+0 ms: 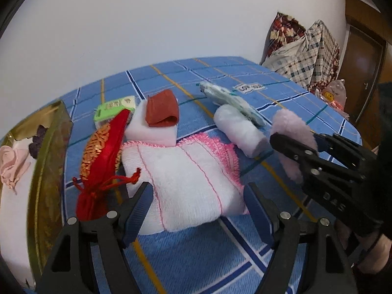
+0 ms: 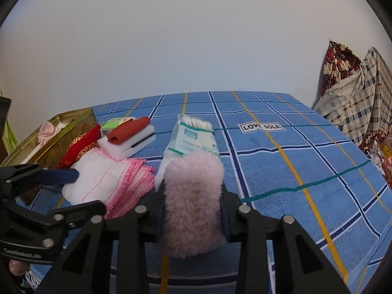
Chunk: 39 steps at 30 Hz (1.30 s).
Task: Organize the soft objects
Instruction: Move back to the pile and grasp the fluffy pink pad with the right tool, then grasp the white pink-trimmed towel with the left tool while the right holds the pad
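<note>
The fluffy pale-pink plush pad (image 2: 193, 203) is sitting low over the blue checked bed cover (image 2: 294, 161), and my right gripper (image 2: 193, 210) fingers are pinching it. My left gripper (image 1: 198, 203), fingers spread, is straddling the white pink-edged folded towel (image 1: 186, 178); closing there, I'm risking snagging the red drawstring pouch (image 1: 103, 159) beside it.

Blue checked bedcover (image 2: 306, 152) — yellow, white, navy lines; pink fluffy pad (image 2: 193, 203); white, pink-edged towel (image 1: 186, 183) — red-gold pouch (image 1: 103, 156).

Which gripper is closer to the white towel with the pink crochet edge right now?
Left. The left gripper stands open astride the near end of the white towel. The right gripper, off to its right, is shut on the pink fluffy pad.
</note>
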Each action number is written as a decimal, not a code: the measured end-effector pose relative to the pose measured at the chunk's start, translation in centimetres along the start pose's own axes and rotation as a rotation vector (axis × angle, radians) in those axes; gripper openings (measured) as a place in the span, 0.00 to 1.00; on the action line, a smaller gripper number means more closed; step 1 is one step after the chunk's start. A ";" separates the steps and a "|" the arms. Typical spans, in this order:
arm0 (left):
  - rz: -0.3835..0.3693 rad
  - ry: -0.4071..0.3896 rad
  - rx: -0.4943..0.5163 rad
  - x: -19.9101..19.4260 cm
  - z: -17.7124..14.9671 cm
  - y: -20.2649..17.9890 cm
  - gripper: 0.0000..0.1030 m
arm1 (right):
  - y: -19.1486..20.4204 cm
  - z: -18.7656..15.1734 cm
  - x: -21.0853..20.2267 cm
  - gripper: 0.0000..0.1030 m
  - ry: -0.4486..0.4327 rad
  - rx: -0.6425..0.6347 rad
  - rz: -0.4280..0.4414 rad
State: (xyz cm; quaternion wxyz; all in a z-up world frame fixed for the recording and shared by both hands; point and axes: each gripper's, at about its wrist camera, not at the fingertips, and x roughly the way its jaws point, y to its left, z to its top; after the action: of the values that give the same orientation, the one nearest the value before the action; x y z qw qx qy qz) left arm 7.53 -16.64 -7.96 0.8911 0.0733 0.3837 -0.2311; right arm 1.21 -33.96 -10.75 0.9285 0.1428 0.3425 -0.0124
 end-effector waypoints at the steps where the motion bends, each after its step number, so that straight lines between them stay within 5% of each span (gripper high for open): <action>1: 0.000 0.012 0.005 0.3 0.1 -0.1 0.82 | 0.0 0.0 0.0 0.34 -0.002 0.002 0.000; 9: 0.036 0.026 -0.004 1.0 0.1 0.2 0.82 | 0.1 -0.1 0.0 0.34 0.002 -0.003 0.000; 14: 0.052 -0.010 -0.026 0.2 -0.5 0.8 0.44 | 0.1 -0.1 0.1 0.34 0.001 -0.009 -0.004; 19: 0.061 -0.043 0.012 -0.4 -0.9 0.2 0.25 | 0.1 -0.1 0.0 0.34 -0.002 -0.011 -0.005; 39: 0.107 -0.295 -0.012 -4.1 -1.8 0.3 0.23 | 0.3 -0.2 -1.3 0.34 -0.093 -0.019 0.012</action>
State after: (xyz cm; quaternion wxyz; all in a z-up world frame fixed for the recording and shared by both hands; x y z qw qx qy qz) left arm 4.04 -14.39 -6.34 0.9493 0.0535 0.2454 -0.1892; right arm 0.12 -33.68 -10.03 0.9448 0.1353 0.2983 -0.0102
